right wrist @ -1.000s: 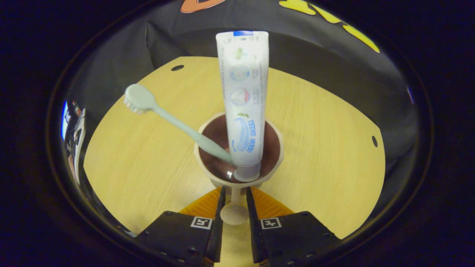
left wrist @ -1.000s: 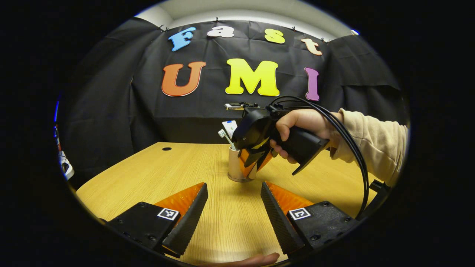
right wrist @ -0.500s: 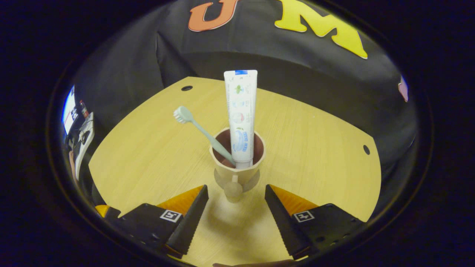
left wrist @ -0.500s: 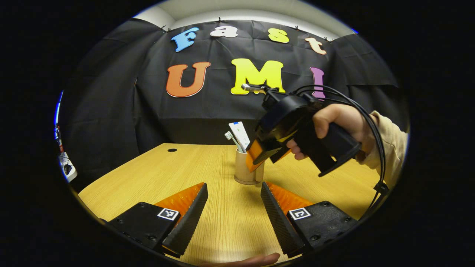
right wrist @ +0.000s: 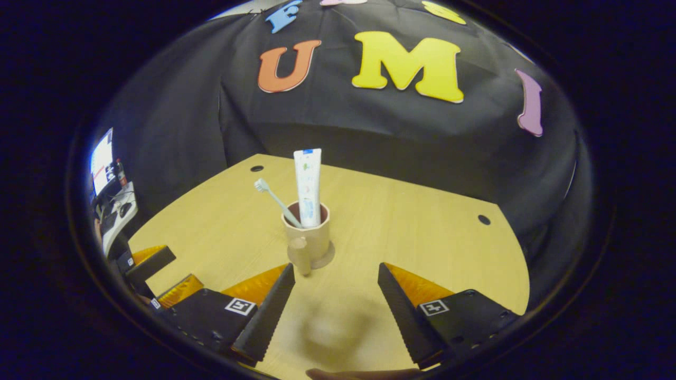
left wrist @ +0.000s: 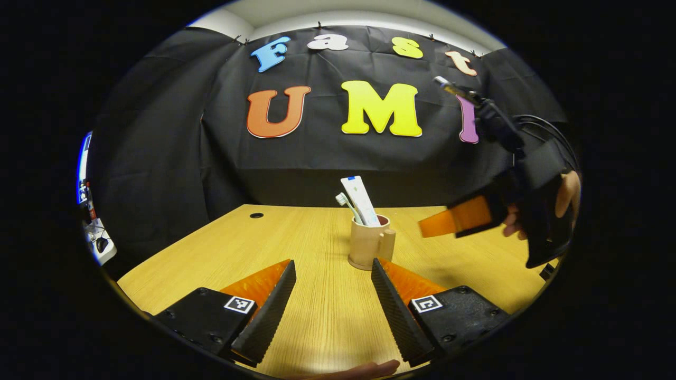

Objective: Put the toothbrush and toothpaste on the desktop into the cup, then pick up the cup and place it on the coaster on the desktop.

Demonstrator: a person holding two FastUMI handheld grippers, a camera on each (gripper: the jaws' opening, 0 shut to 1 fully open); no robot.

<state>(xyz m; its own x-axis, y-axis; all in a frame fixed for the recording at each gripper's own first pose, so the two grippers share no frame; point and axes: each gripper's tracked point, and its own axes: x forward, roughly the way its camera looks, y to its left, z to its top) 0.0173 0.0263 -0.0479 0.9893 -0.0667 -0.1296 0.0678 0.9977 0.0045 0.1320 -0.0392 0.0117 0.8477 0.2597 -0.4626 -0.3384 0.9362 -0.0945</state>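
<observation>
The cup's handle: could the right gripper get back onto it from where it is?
Probably yes. The right gripper is open, the cup stands just ahead with its handle facing it, and bare desktop lies between.

**What the two views hide or cut off**

In the left gripper view the right gripper (left wrist: 449, 224) at 3 o'clock is motion-blurred, and the hand (left wrist: 565, 192) holding it is cut by the edge. The coaster (right wrist: 323, 258) shows as a thin rim under the cup (right wrist: 309, 235); the rest is covered. The lower ends of the toothbrush (right wrist: 274, 200) and toothpaste (right wrist: 307, 182) sit out of sight inside the cup (its print is too small to make out). At 9 o'clock in the right gripper view, the left gripper (right wrist: 161, 274) is partly cut off, its jaw gap unclear there.
</observation>
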